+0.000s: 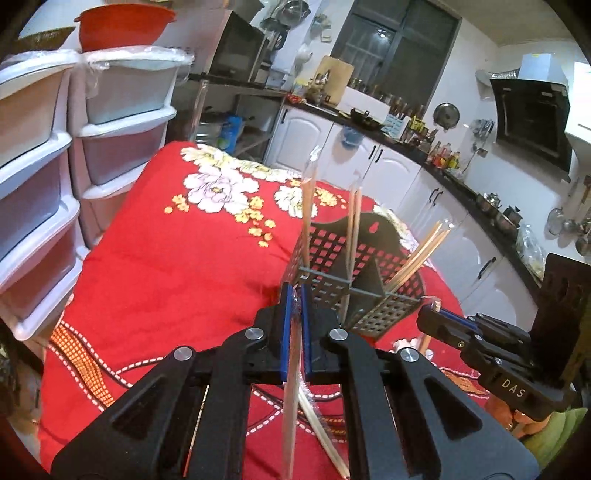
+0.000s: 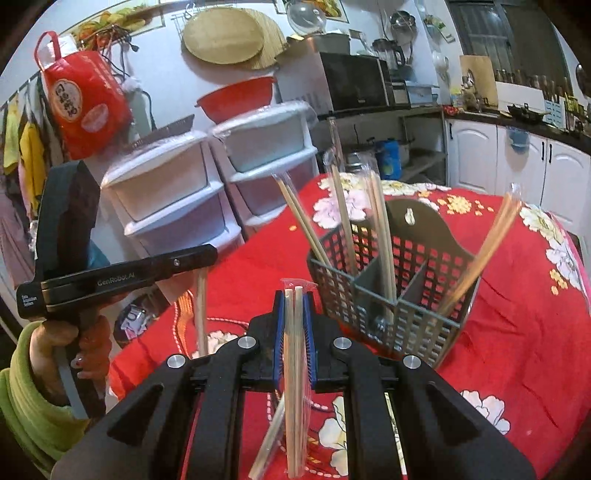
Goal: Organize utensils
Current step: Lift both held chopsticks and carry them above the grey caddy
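Observation:
A dark grid utensil basket [image 1: 354,266] [image 2: 406,273] with inner dividers stands on the red floral tablecloth [image 1: 166,258]. Several wrapped chopstick pairs [image 1: 421,251] [image 2: 380,229] stand or lean in its compartments. My left gripper [image 1: 295,295] is shut on a wrapped chopstick pair [image 1: 291,406], held upright just in front of the basket's near left corner. My right gripper [image 2: 294,295] is shut on another wrapped chopstick pair [image 2: 295,369], upright, left of and in front of the basket. The right gripper also shows in the left wrist view [image 1: 432,306], and the left in the right wrist view [image 2: 207,258].
White plastic drawer units [image 1: 44,184] [image 2: 207,184] stand against the table's left side, a red bowl [image 1: 122,26] on top. Kitchen counter and white cabinets [image 1: 406,162] run behind the table. A loose wrapped chopstick pair [image 2: 269,435] lies on the cloth under the right gripper.

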Motion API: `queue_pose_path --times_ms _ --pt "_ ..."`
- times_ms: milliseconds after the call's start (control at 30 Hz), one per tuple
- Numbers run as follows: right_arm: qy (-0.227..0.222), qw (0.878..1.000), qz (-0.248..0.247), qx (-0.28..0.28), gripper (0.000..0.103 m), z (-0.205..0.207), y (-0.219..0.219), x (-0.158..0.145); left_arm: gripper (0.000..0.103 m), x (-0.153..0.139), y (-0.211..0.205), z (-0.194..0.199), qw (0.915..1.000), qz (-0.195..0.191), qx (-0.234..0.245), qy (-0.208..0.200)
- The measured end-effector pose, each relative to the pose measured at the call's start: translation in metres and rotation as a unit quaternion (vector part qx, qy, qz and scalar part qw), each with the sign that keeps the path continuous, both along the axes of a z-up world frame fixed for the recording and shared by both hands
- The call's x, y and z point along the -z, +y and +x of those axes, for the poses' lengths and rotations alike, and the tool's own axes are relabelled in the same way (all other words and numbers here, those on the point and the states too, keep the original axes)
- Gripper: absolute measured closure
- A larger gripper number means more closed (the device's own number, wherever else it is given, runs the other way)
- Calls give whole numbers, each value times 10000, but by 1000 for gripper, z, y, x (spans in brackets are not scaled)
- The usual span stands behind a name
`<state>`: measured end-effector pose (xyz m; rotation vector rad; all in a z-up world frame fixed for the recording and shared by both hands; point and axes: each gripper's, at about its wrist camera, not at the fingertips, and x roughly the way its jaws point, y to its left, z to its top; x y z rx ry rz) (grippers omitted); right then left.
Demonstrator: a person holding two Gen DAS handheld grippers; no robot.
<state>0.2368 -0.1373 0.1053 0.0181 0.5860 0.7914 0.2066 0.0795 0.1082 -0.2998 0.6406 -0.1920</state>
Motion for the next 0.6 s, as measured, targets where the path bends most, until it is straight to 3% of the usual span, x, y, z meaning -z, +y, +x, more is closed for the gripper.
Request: queue_pose_path --times_ms 600 --pt "-611 9971 452 86 93 -3 -5 -57 102 -55 -17 0 9979 83 331 -556"
